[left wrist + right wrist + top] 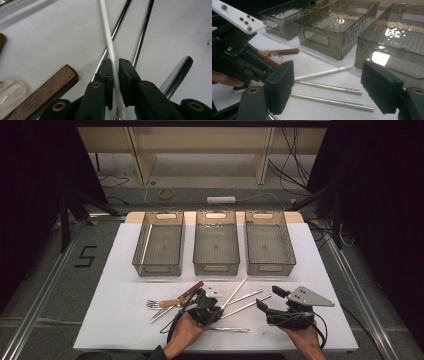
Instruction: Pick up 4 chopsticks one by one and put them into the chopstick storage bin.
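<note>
1. The left gripper [114,66] had its two black jaws closed onto a white chopstick [108,37], the stick running between the pads and away toward the far edge of the table.
2. In the high view that left gripper [207,306] sat near the table's near edge, about midway along it, with the white chopstick [235,292] slanting up from it toward the far right.
3. Two metal chopsticks [143,30] lay on the white table [125,270] just beside the white one; one of them crossed under it close to the jaw tips.
4. A wooden handle [47,91] lay to the left of the jaws, and a fork [156,304] rested further left along the near edge.
5. The right gripper [267,297] hovered near the table's near right corner, jaws spread wide apart and holding nothing.
6. Three clear bins [216,249] stood in a row along the far edge, well apart from both grippers.
</note>
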`<state>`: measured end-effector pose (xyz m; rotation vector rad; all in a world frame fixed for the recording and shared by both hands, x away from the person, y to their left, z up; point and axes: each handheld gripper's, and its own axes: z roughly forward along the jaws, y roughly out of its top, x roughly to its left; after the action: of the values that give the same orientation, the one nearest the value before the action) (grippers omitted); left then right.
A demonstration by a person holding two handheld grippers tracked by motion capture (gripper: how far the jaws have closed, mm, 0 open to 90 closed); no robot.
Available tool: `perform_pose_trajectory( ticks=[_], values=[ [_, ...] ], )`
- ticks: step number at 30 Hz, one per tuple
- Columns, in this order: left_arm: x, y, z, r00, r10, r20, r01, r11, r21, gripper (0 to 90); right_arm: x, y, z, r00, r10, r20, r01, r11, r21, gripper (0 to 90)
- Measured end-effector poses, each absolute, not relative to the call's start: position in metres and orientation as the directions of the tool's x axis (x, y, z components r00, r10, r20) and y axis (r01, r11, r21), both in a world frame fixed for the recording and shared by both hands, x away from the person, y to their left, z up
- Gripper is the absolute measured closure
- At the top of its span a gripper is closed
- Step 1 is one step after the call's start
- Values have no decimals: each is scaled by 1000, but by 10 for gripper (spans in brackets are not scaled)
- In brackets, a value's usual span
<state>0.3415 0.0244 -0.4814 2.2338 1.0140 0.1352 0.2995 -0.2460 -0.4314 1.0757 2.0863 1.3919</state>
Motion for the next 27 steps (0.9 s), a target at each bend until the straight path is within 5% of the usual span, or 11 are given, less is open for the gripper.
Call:
perform_pose_trajectory(
  ticks=[27],
  values=[
    [344,32,-470,710,678,-190,606,-452,654,848,299,-247,-431,-619,781,79,370,202,907,279]
  ],
)
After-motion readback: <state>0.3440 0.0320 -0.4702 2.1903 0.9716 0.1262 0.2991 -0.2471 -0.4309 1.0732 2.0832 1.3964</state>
